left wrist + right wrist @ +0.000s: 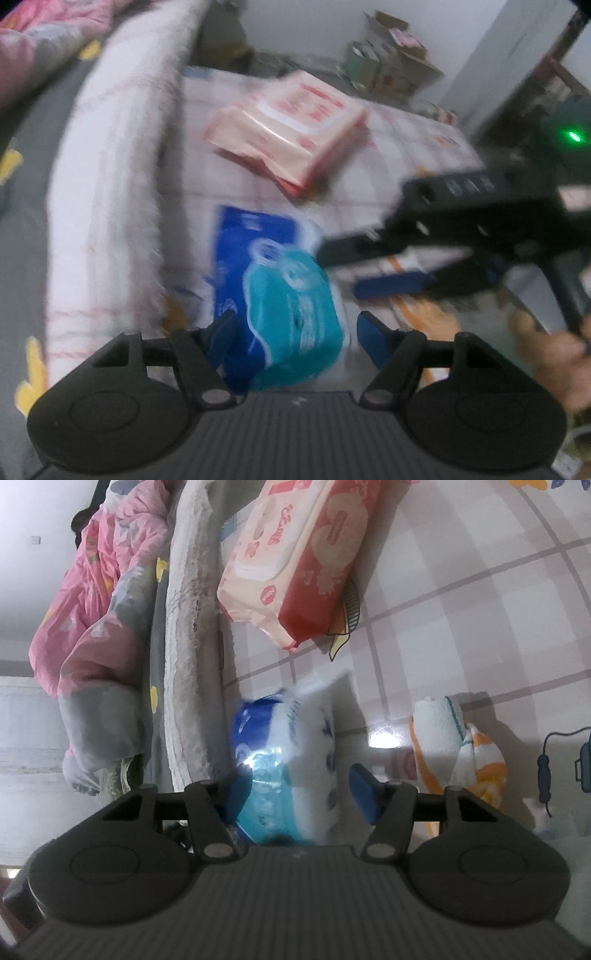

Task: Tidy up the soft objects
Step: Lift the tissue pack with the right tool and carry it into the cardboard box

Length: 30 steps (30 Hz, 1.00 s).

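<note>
Left gripper (295, 328) half open, blue tissue pack (280, 302) between fingers, pads not pressing. Right gripper (295, 786) half open around same pack, left pad touching, right pad apart. Pack lies on checked sheet (461, 602). Pink wipes pack (295, 554) farther off. Rolled towel (458, 746) beside.

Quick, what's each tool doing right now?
Left tool: open around the blue tissue pack, not gripping.
Right tool: open, same pack between its fingers.

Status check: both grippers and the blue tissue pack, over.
Left gripper open, straddling the blue tissue pack. Right gripper open around the same pack, pads not pressing. Wipes pack beyond, clear of both.
</note>
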{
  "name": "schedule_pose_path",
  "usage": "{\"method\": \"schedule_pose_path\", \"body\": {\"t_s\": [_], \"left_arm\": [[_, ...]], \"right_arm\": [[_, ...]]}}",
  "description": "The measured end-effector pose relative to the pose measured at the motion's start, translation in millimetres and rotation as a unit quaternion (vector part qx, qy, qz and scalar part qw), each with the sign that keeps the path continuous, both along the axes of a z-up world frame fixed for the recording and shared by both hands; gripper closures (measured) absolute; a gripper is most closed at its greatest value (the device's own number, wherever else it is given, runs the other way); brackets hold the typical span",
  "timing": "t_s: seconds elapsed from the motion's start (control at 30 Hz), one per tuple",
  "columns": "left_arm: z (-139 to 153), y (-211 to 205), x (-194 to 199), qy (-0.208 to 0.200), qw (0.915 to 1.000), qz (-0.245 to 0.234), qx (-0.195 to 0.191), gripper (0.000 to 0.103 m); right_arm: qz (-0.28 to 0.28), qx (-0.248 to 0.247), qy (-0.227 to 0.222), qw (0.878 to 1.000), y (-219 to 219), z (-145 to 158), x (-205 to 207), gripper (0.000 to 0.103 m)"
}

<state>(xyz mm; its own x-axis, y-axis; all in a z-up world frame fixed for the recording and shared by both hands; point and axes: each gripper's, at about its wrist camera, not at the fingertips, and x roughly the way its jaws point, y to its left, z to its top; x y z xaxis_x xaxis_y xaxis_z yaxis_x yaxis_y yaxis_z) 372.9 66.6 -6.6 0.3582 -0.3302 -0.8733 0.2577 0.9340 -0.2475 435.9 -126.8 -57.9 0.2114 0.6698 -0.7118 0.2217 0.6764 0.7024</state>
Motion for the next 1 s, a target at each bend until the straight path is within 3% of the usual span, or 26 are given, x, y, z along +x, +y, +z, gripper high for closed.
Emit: {"method": "schedule_pose_path", "body": {"t_s": [0.17, 0.4, 0.57, 0.77, 1.0], "left_arm": [[0.9, -6.2, -4.2, -0.031, 0.9986, 0.004, 0.043, 0.027], [-20.9, 9.4, 16.2, 0.038, 0.9977, 0.054, -0.017, 0.027], [-22.1, 6.3, 17.9, 0.036, 0.9972, 0.062, -0.022, 0.035], [-13.8, -2.1, 10.3, 0.026, 0.9972, 0.070, -0.010, 0.039], [19.6, -5.9, -20.0, -0.004, 0.9970, 0.078, -0.004, 0.041]], "right_arm": [[0.020, -0.012, -0.009, 1.000, 4.1, 0.8, 5.2, 0.042], [0.086, -0.034, -0.025, 0.995, 28.4, -3.1, 16.6, 0.037], [0.115, -0.027, -0.037, 0.992, 36.7, -4.2, 20.3, 0.033], [0.112, -0.029, -0.048, 0.992, 30.3, 1.6, 12.6, 0.052], [0.122, -0.019, -0.070, 0.990, 23.5, 33.7, -10.3, 0.056]]}}
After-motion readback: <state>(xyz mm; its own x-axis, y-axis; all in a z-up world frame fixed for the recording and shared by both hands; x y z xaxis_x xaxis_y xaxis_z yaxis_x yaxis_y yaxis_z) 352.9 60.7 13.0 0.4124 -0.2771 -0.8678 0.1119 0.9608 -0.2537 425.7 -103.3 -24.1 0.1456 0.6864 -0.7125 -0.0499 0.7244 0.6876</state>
